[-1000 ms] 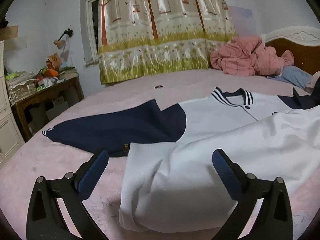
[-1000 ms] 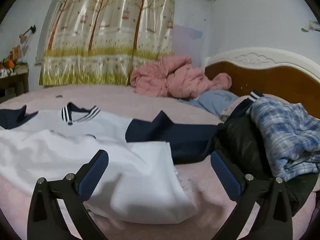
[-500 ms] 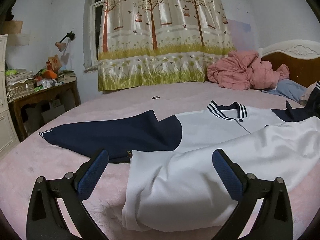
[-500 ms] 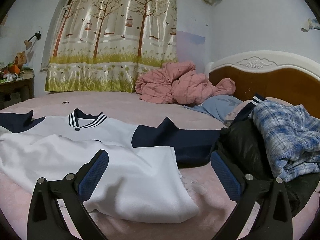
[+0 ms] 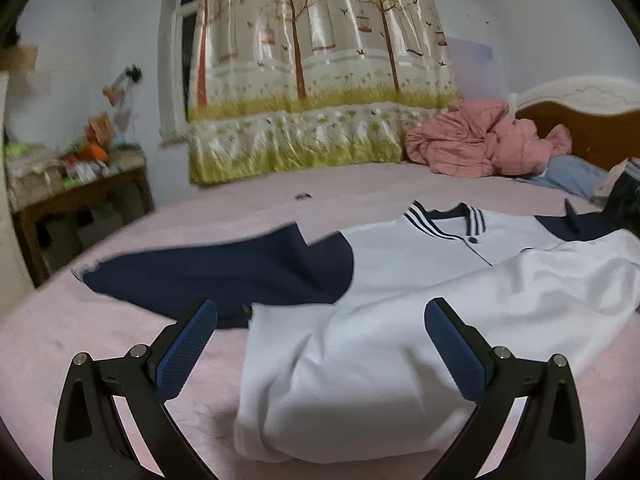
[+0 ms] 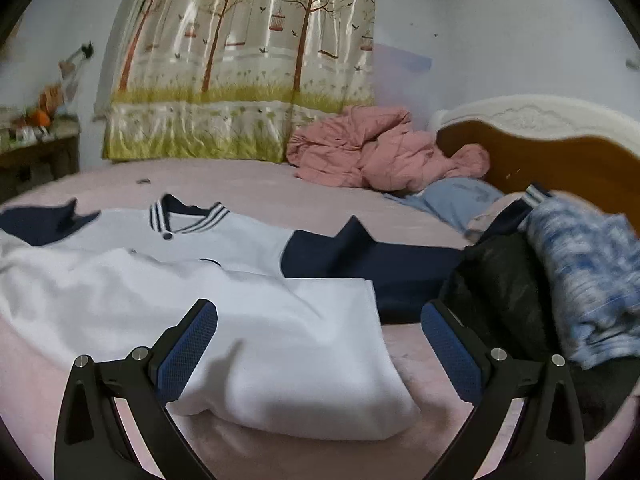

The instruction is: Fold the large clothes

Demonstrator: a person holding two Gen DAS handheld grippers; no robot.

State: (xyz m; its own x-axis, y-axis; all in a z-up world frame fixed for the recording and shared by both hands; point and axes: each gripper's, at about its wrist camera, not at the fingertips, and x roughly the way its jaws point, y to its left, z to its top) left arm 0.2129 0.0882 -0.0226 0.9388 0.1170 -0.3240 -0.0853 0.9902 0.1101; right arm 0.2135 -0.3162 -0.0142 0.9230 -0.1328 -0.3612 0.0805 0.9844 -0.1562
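A white jacket with navy sleeves [image 5: 400, 344] lies on the pink bed, its lower half folded up over the chest; it also shows in the right wrist view [image 6: 256, 328]. The striped collar [image 5: 444, 220] points away. One navy sleeve [image 5: 224, 276] spreads left, the other [image 6: 372, 264] spreads right. My left gripper [image 5: 320, 336] is open and empty, just above the folded hem's left corner. My right gripper [image 6: 318, 336] is open and empty above the hem's right corner.
A pile of dark and blue plaid clothes [image 6: 560, 280] sits right of the jacket. A pink quilt [image 6: 380, 156] and blue pillow [image 6: 452, 200] lie by the wooden headboard [image 6: 560, 152]. A cluttered wooden table [image 5: 76, 192] stands left of the bed.
Both grippers stay open and have tilted and drawn back slightly; the view has risen a little. The jacket has not moved.
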